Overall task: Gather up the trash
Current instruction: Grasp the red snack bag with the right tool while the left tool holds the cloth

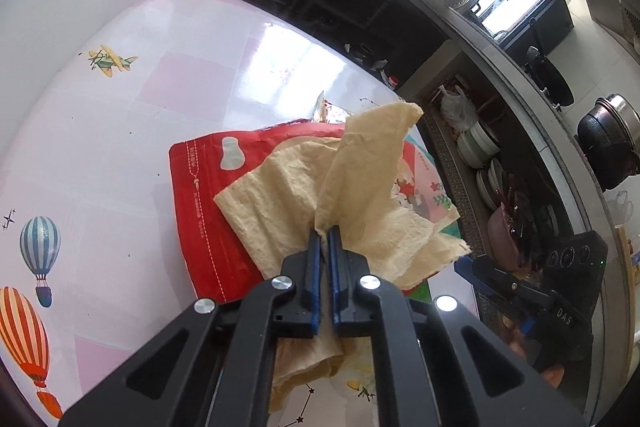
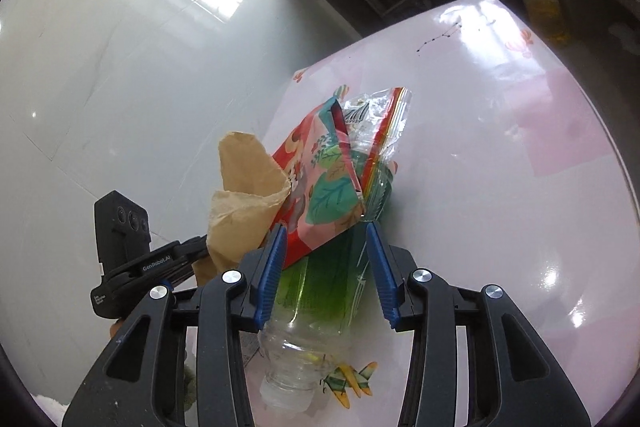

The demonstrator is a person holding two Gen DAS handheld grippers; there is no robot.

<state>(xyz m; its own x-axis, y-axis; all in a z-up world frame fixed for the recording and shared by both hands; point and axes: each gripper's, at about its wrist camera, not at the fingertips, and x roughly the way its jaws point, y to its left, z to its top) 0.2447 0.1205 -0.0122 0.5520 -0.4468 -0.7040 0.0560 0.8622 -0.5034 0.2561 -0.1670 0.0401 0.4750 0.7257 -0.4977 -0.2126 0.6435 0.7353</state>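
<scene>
My left gripper (image 1: 324, 233) is shut on a fold of a crumpled beige paper napkin (image 1: 360, 179), which drapes over a red snack bag (image 1: 200, 195) on the pink patterned tablecloth (image 1: 120, 131). From the right wrist, the same napkin (image 2: 240, 195) shows at the left of the pile. My right gripper (image 2: 326, 227) stands open over the pile. A clear plastic bottle with a green label (image 2: 320, 299) lies on the table between and below its blue pads, which do not press it. The red bag (image 2: 316, 195) and a clear striped wrapper (image 2: 380, 123) lie on the bottle's far end.
The table's edge runs close behind the pile, with white floor tiles (image 2: 120, 67) beyond. A dark shelf unit holds stacked plates (image 1: 480, 147) and a black pot (image 1: 608, 143). An oil bottle (image 2: 540, 3) stands past the table's far corner.
</scene>
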